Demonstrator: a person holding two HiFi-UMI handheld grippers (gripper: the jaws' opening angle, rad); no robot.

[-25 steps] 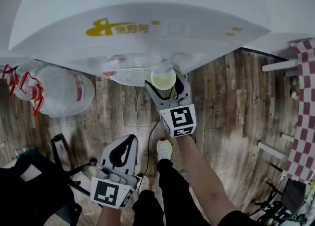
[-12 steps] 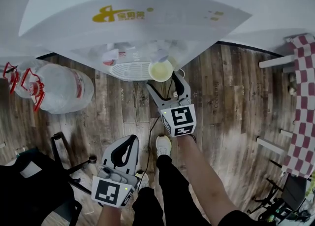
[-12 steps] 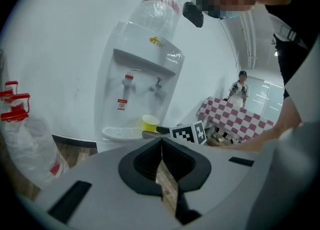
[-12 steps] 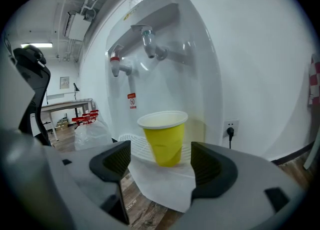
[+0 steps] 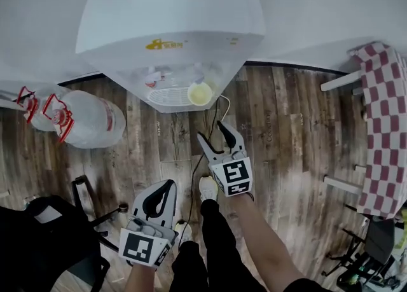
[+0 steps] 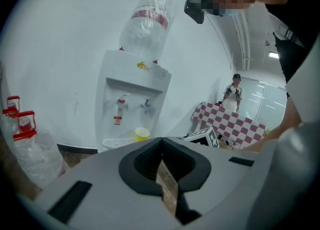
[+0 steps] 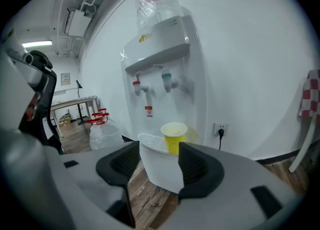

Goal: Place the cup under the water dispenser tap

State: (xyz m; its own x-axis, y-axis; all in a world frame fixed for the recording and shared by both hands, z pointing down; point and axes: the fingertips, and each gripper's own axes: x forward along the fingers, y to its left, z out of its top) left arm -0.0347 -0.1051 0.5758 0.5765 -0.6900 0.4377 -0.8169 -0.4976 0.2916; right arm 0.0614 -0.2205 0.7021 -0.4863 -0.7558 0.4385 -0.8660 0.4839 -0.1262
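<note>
The yellow cup (image 5: pixel 200 93) stands upright on the white drip tray (image 5: pixel 166 98) of the water dispenser (image 5: pixel 172 23), under the blue tap (image 7: pixel 166 79) and beside the red tap (image 7: pixel 137 84). My right gripper (image 5: pixel 213 132) hangs over the wood floor, well back from the cup; its jaws stand apart and are closing with nothing between them. In the right gripper view the cup (image 7: pixel 173 136) shows beyond the right gripper (image 7: pixel 157 166). My left gripper (image 5: pixel 168 186) is lower and nearer to me, shut and empty. From the left gripper (image 6: pixel 162 149) the cup (image 6: pixel 142 134) looks small and far.
Large water bottles (image 5: pixel 89 119) with red handles lie on the floor left of the dispenser. A checked tablecloth (image 5: pixel 381 125) hangs at the right. A black chair (image 5: pixel 38 233) is at the lower left. A power cord (image 5: pixel 215 116) runs down from the dispenser.
My right gripper has drawn back from the cup, which stays on the drip tray. The dispenser now looks farther off. The left gripper remains shut.
</note>
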